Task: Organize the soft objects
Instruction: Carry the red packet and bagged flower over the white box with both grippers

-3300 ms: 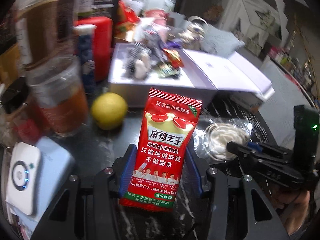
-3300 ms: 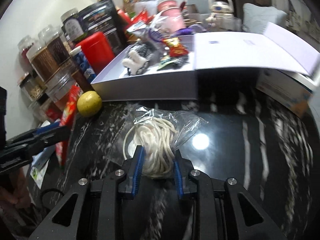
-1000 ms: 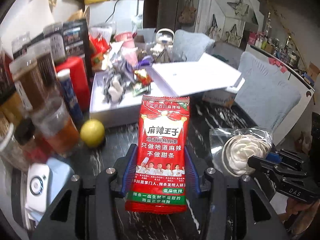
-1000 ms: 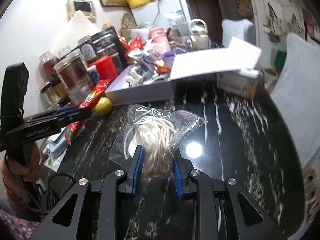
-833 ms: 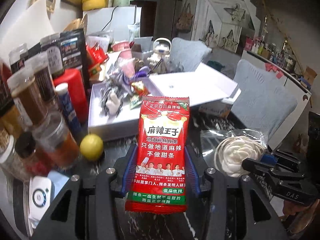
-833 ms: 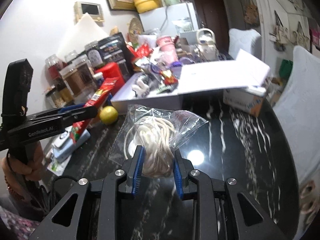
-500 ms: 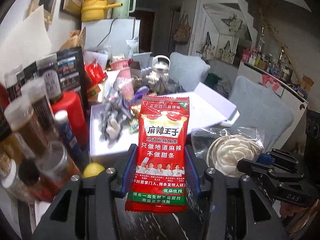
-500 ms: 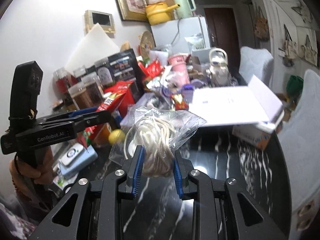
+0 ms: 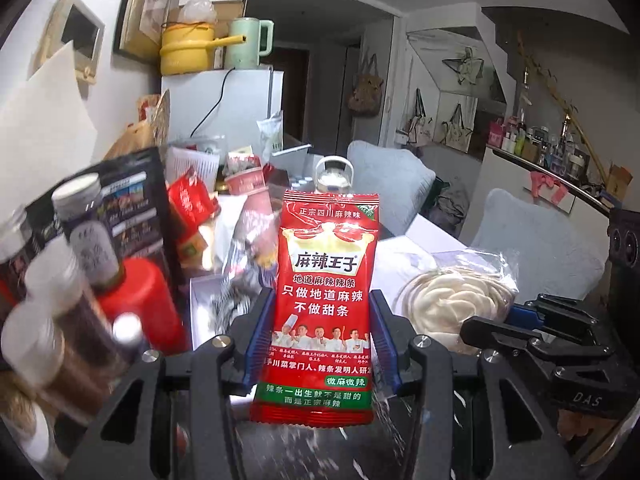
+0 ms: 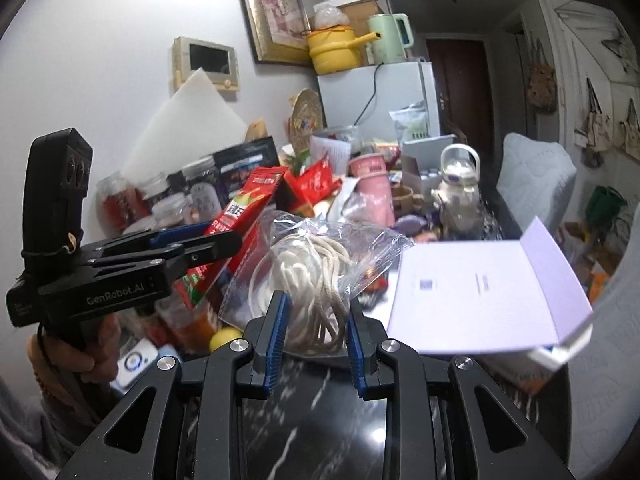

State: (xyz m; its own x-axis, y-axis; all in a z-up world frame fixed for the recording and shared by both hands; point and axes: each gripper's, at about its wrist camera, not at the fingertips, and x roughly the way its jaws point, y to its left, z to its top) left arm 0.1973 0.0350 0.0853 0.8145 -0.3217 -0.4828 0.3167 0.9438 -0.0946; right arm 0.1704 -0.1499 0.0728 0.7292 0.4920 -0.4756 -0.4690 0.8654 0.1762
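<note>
Transfer step: my left tongs (image 9: 316,344) grip the red snack packet (image 9: 326,292), my right tongs (image 10: 316,336) the bagged rope (image 10: 316,276) — next, lower both into the white box (image 9: 204,312).

**What you cannot make out**

Your red snack packet (image 9: 326,300) hides most of the white box (image 9: 204,312) behind it. The jars (image 9: 60,300) at left smear with blur. The bag of cord (image 10: 316,276) screens the box's contents from your right view.
</note>
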